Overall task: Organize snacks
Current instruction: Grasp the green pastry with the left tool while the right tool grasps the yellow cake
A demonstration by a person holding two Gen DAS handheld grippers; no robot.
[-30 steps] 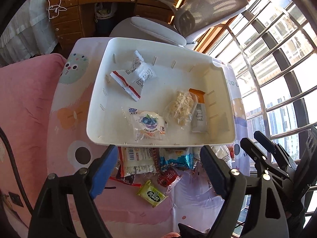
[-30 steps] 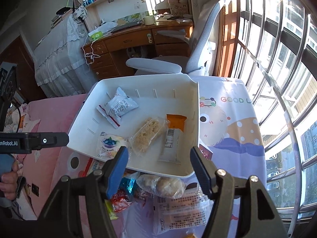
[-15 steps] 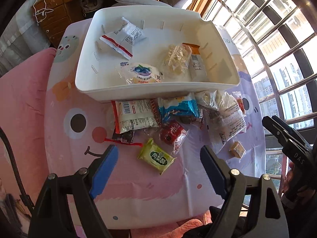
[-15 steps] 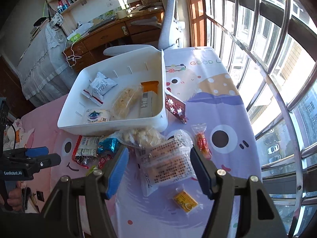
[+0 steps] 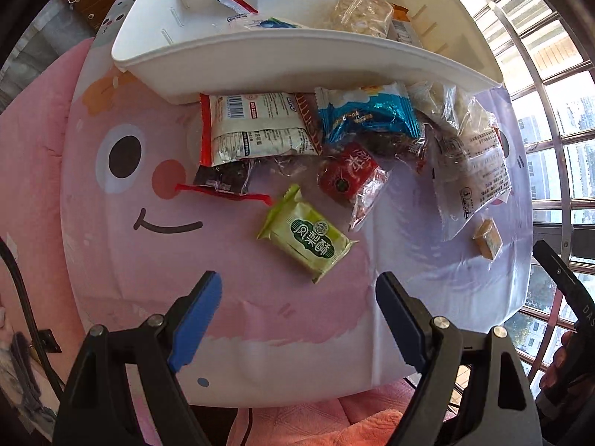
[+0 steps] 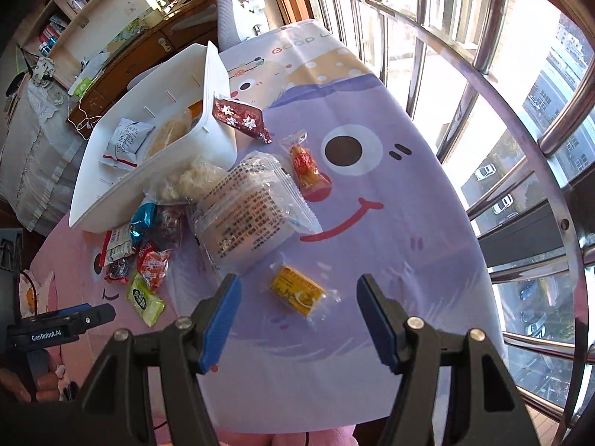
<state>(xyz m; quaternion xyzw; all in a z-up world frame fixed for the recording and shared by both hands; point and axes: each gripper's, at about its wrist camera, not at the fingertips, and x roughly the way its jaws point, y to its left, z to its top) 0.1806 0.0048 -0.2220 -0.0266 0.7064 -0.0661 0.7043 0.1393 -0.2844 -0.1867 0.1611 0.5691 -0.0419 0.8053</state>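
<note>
A white bin [image 5: 282, 55] [image 6: 122, 186] holding several snack packets stands at the far side of the cartoon tablecloth. Loose snacks lie in front of it. My left gripper [image 5: 297, 293] hangs open and empty just short of a green packet [image 5: 306, 236] [image 6: 145, 299]. Beyond it lie a red packet [image 5: 349, 176], a blue packet [image 5: 366, 117] and a white barcode packet [image 5: 256, 126]. My right gripper [image 6: 295, 291] is open, and a small yellow packet [image 6: 297, 290] [image 5: 488, 239] lies on the cloth between its fingers, untouched. A large clear packet [image 6: 253, 212] lies past it.
A dark red packet [image 6: 241, 117] leans on the bin's right wall, and an orange-red candy packet [image 6: 306, 165] lies beside it. Window bars [image 6: 520, 130] run along the right. A desk [image 6: 122, 55] and chair stand behind the table. A pink blanket [image 5: 29, 148] lies left.
Both grippers have dropped and pulled back from the bin toward the near side of the table. The loose snacks now fill the views. Jaw widths are unchanged.
</note>
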